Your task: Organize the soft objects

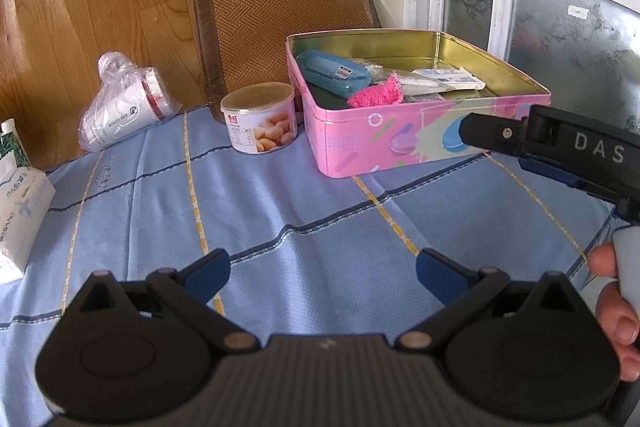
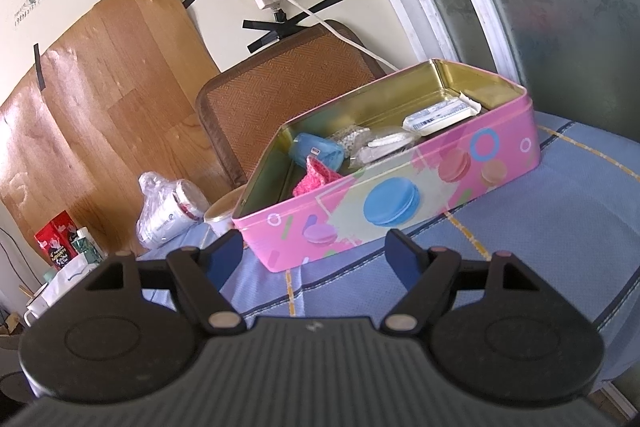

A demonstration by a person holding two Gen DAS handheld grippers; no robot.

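here, both sets of jaws spread wide and holding nothing. left gripper [image 1: 322, 269] low over the blue checked tablecloth [image 1: 320, 211], bare cloth between its blue pads. right gripper [image 2: 316, 259] also released, raised a little and aimed at the near wall of the pink tin [image 2: 400, 203]; seen from the left camera as a black body reaching in from the right, just before the tin's near right corner.

inside the tin, toward its left end: a pink knitted piece [image 1: 376, 95], soft-looking, leaning on a blue pouch [image 1: 334, 73]; further right some clear packets [image 2: 380, 143] and a flat white pack [image 1: 450, 77]. outside the tin, to the left: a round can [image 1: 260, 117] just beside it, then a plastic bag with paper cups [image 1: 124, 105], and a white tissue pack [image 1: 20, 203] at the far left edge.

probably between picks: soft things already in the tin, nothing in hand. no loose soft item on the open cloth near the grippers. next move likely calls for choosing a target, perhaps the tissue pack or the bag on the left, reachable by the left gripper with jaws kept wide, then a gentle squeeze. cannot tell for sure whether the task is almost finished.
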